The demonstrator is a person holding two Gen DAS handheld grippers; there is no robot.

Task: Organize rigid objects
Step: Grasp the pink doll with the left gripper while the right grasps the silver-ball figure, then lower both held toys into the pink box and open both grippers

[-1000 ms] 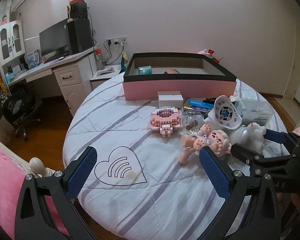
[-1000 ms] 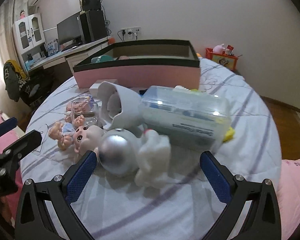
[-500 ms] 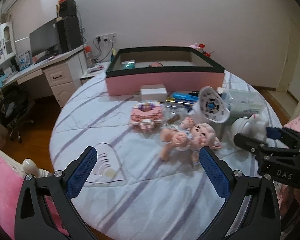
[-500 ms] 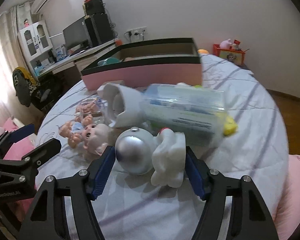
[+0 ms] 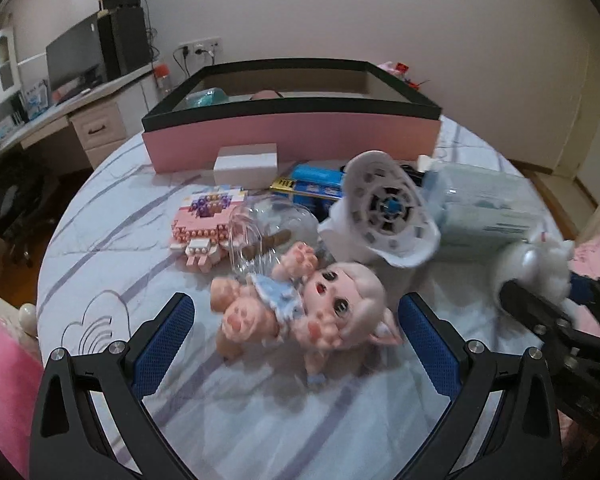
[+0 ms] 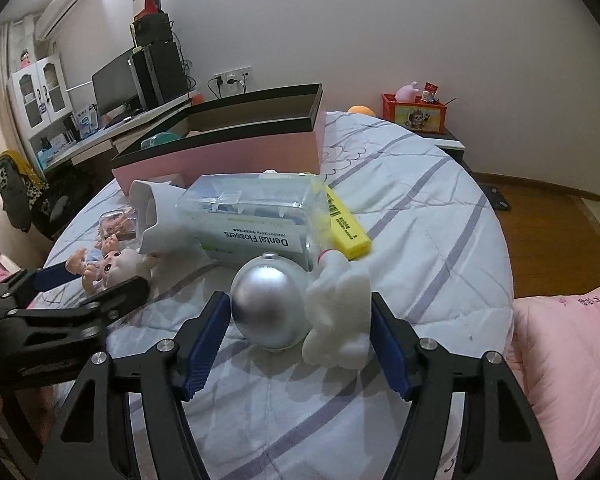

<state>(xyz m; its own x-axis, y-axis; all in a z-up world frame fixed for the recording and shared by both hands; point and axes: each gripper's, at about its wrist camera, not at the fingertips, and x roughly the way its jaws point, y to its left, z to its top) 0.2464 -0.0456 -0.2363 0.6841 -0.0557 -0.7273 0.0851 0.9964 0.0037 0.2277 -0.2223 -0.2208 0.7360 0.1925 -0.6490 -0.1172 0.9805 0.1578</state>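
Bed (image 6: 440,216): carries every toy.
Box (image 5: 292,136): pink, beyond both fingers.
Astronaut toy (image 6: 300,304): clamped between the right gripper (image 6: 300,346) fingers.
Doll (image 5: 300,304): lies between the left gripper (image 5: 296,344) fingers, which stand wide apart, not touching it.

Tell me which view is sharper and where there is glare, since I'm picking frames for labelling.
Left wrist view: motion-smeared, the pink-haired baby doll and round white fan soft-edged. Right wrist view: crisper, "Dental Flossers" legible on the clear plastic box; a soft highlight sits on the astronaut figure's silver helmet. Both bend edges, fisheye-style.
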